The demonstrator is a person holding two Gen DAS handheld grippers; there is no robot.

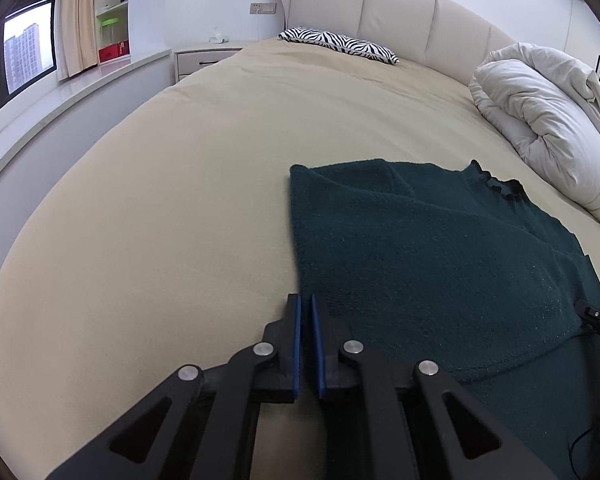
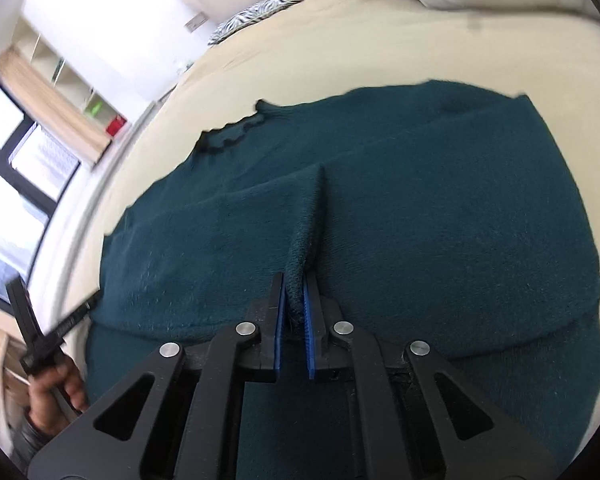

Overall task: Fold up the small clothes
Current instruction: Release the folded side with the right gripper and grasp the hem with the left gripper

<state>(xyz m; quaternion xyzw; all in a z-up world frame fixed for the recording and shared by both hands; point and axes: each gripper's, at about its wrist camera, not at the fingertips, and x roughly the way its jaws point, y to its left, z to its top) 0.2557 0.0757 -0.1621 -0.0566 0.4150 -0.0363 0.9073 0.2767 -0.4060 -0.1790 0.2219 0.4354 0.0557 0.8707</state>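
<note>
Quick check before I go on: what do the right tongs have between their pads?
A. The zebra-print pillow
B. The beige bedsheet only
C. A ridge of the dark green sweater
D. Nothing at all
C: in the right wrist view, the right tongs are closed on a pinched-up ridge of the dark green sweater, which rises between the blue pads.

No legible text, label, brand, number or sign found in either view. The red box (image 1: pixel 113 50) on the shelf shows a pale mark, too small and blurred to read. The wall switch plate (image 1: pixel 263 8) carries no readable marking. The dark green garment (image 1: pixel 440 264) shows no tag.
</note>
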